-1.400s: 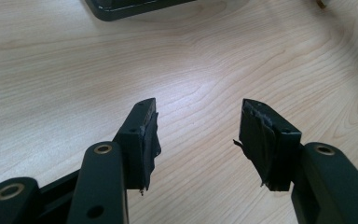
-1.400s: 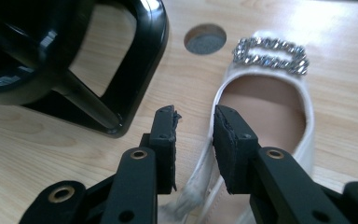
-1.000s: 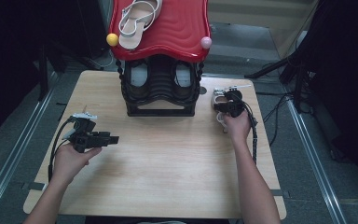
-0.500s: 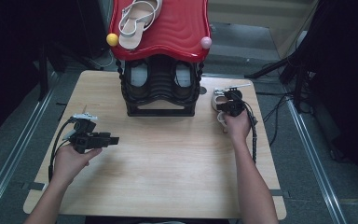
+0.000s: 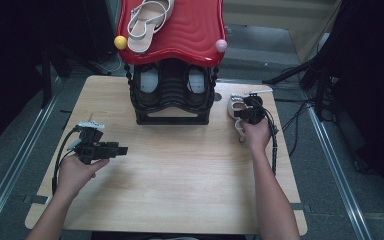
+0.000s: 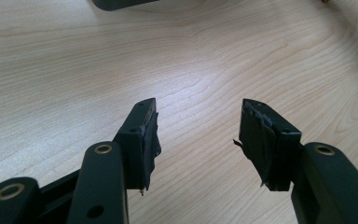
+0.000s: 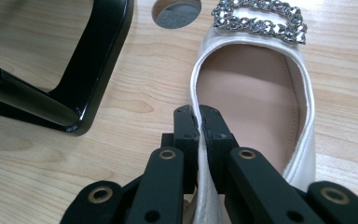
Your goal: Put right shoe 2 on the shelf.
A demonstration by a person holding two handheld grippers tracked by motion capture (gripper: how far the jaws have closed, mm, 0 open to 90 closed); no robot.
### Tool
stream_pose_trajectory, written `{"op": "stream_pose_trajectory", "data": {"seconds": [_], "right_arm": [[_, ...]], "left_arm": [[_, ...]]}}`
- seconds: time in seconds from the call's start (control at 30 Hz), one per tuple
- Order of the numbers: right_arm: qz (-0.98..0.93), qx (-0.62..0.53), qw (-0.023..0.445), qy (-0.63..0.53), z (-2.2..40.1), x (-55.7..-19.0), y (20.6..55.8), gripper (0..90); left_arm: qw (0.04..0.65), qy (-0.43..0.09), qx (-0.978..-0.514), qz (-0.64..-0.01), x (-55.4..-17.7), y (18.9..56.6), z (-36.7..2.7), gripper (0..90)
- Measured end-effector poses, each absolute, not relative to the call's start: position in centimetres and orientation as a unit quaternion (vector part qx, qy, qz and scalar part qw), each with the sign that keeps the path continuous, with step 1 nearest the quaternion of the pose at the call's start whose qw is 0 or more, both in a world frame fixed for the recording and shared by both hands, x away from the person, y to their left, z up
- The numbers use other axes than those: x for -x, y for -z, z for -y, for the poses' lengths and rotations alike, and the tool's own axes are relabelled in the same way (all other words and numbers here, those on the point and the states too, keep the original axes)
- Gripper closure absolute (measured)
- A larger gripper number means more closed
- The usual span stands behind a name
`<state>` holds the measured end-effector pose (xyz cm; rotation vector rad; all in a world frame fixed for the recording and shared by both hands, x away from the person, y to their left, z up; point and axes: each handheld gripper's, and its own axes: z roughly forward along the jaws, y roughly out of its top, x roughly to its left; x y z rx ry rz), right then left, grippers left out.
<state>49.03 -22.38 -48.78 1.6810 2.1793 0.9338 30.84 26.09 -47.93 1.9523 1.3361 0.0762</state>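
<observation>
From the high view, the white shoe point(image 5: 236, 104) is lying on the table point(image 5: 180, 200) just to the right of the black shoe rack point(image 5: 171, 97), and the right gripper point(image 5: 250, 111) is sitting on it; the left gripper point(image 5: 122, 149) is hovering well apart over bare wood.

In the left gripper view its jaws are standing wide with nothing between them.

In the right gripper view the right gripper point(image 7: 199, 122) is pinching the shoe's thin side wall point(image 7: 196, 93), having just been closing onto it. The shoe point(image 7: 256, 93) is looking light and soft, so the rim is likely flexing and the toe sagging under the jewelled buckle point(image 7: 259, 21). Gripping nearer the stiffer heel would probably be steadying it.
</observation>
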Motion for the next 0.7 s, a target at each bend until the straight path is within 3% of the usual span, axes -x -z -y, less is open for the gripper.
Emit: {"op": "stream_pose_trajectory", "data": {"seconds": [0.7], "right_arm": [[-0.726, -0.581, 0.087, -0.357, 23.9, -48.2, 46.8, 88.2]], "left_arm": [[0.377, -0.024, -0.767, -0.518, -31.1, 48.1, -25.8, 47.3]]}}
